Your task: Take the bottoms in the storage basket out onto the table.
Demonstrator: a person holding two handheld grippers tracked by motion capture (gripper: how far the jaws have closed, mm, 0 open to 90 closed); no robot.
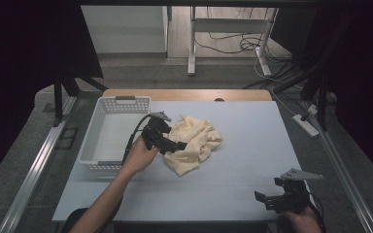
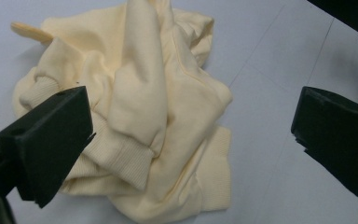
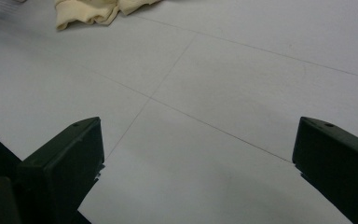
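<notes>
Garment: crumpled pale-yellow sweatshirt with ribbed cuffs (image 1: 194,143) lay mid-bench on the light grey bench (image 1: 252,160), just right of the white slotted plastic basket (image 1: 114,131).
Left tool (image 1: 175,145): jaws wide apart, hovering at the sweatshirt's left edge.
Right tool (image 1: 267,200): jaws apart, holding nothing, at the near right corner, well apart from the sweatshirt.

Cut off and covered parts

The right gripper view's top edge crops the sweater (image 3: 100,10); in the high view the left hand-held gripper (image 1: 174,145) covers the sweater's near-left edge, and the basket (image 1: 108,130) is too washed-out inside to judge.
</notes>
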